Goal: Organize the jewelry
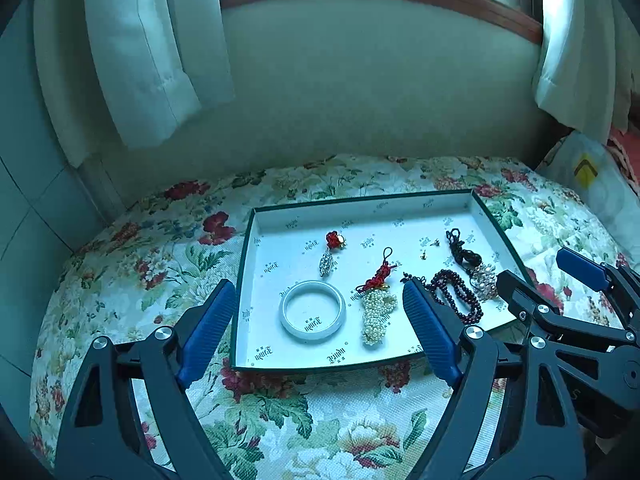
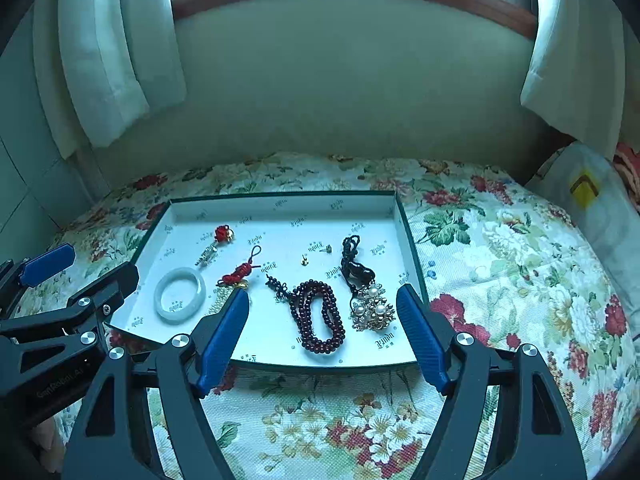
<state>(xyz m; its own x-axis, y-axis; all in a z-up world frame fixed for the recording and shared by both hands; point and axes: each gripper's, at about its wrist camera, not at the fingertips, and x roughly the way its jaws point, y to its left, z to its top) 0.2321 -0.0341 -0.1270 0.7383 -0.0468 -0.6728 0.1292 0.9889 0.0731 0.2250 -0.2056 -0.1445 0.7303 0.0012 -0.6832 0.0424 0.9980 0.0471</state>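
A shallow white tray [image 1: 360, 205] [image 2: 256, 205] with a dark green rim lies on the floral cloth. In it are a white bangle [image 1: 313, 310] [image 2: 180, 295], a pearl tassel on a red knot [image 1: 378, 312], a red knot with a silver charm [image 1: 332, 248] [image 2: 220, 240], a dark red bead string [image 1: 456, 294] [image 2: 318, 316], a black cord pendant [image 2: 354, 266], a pearl brooch [image 2: 372, 308] and tiny gold studs [image 2: 305, 260]. My left gripper [image 1: 319, 283] [image 2: 102, 259] and right gripper [image 2: 323, 290] [image 1: 536, 266] hover side by side over the tray's near edge, both open and holding nothing.
The floral cloth [image 2: 500, 248] covers the whole surface up to a pale wall under a window with white curtains [image 1: 132, 60]. A white plastic bag [image 2: 592, 200] with a yellow mark lies at the far right.
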